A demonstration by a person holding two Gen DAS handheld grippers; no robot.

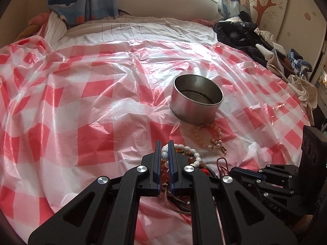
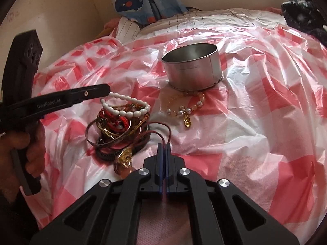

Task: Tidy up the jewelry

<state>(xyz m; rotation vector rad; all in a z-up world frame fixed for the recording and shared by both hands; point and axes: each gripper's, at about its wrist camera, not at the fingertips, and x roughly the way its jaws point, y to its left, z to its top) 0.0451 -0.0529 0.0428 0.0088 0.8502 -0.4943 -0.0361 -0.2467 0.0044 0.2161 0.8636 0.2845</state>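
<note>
My left claw sits at the near-left edge of the jewelry pile on the bed, over the red-and-white checked plastic sheet. Its jaws are drawn in on the white bead bracelet: one or two beads sit between the blue pads, so I judge it clamped on that strand. The bracelet should be light and floppy, the beads smooth and apt to slip, so a pinch across the string between two beads would hold better than one on a bead's crown. It lies on top of the heap, draped over red cords, a thin metal bangle and a dark band, all tangled; lifting slowly should show whether anything tags along.

Just right of the pile, the amber bead bracelet with pearl beads and a gold charm lies flat, its far side touching the foot of the metal tin. The tin stands open and upright beyond the pile; I can see nothing lying in it.

My right claw rests low at the pile's near-right side, jaws pressed together. A thin red cord runs into its tips, but whether it is actually pinched I cannot tell.
</note>
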